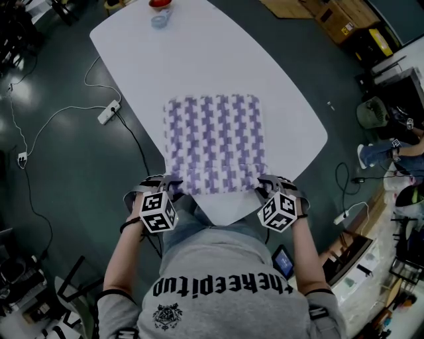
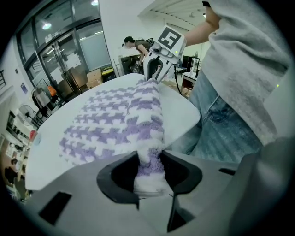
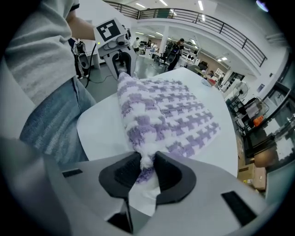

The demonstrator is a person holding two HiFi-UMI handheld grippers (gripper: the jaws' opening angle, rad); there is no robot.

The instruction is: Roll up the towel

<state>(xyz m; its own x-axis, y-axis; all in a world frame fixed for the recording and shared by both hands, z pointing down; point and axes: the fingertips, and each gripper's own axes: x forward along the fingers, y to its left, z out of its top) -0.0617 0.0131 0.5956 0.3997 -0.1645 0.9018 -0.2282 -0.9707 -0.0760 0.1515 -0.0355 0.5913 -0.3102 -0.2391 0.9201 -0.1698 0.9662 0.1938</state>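
A purple-and-white patterned towel point(image 1: 215, 142) lies flat on the white table point(image 1: 146, 53), its near edge at the table's near end. My left gripper point(image 1: 171, 187) is shut on the towel's near left corner point(image 2: 148, 170), with the fabric pinched between the dark pads. My right gripper point(image 1: 267, 187) is shut on the near right corner point(image 3: 144, 163) in the same way. In the left gripper view the towel point(image 2: 115, 124) runs away over the table to the right gripper point(image 2: 154, 69). The right gripper view shows the towel point(image 3: 161, 115) stretching to the left gripper point(image 3: 120, 62).
A small blue and red object point(image 1: 161, 12) sits at the table's far end. A white power strip point(image 1: 108, 112) and cables lie on the dark floor to the left. The person's legs point(image 2: 221, 124) stand against the table's near edge. Boxes and equipment crowd the floor on the right.
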